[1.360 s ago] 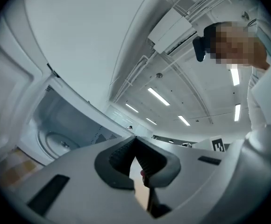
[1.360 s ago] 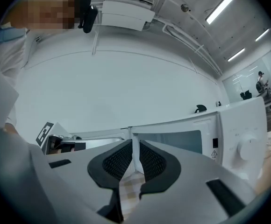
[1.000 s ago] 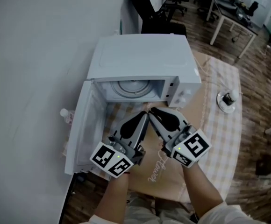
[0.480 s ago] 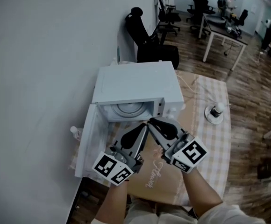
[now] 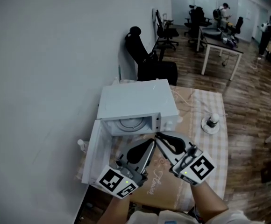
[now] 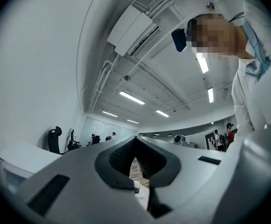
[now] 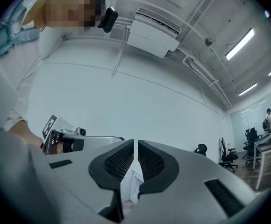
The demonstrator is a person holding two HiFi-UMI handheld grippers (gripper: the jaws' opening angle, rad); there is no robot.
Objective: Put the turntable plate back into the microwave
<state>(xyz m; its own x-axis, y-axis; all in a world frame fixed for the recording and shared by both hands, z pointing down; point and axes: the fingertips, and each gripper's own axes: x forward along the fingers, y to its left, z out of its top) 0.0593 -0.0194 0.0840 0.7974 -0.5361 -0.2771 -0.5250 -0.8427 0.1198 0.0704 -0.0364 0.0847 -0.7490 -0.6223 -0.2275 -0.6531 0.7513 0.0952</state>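
The turntable plate (image 5: 127, 123) lies inside the open microwave (image 5: 138, 99), so placing looks done. The left gripper (image 5: 152, 143) and right gripper (image 5: 158, 137) hover near it, jaws pressed together, empty. Next, probably, push the door (image 5: 92, 157) closed.

The view has drawn up and back: the microwave (image 5: 138, 99) now looks smaller and sits nearer the centre. More floor, desks (image 5: 219, 43) and chairs (image 5: 166, 29) open up at 1 o'clock. The left gripper (image 5: 152, 143) and right gripper (image 5: 158, 136) have slid toward 6 o'clock.
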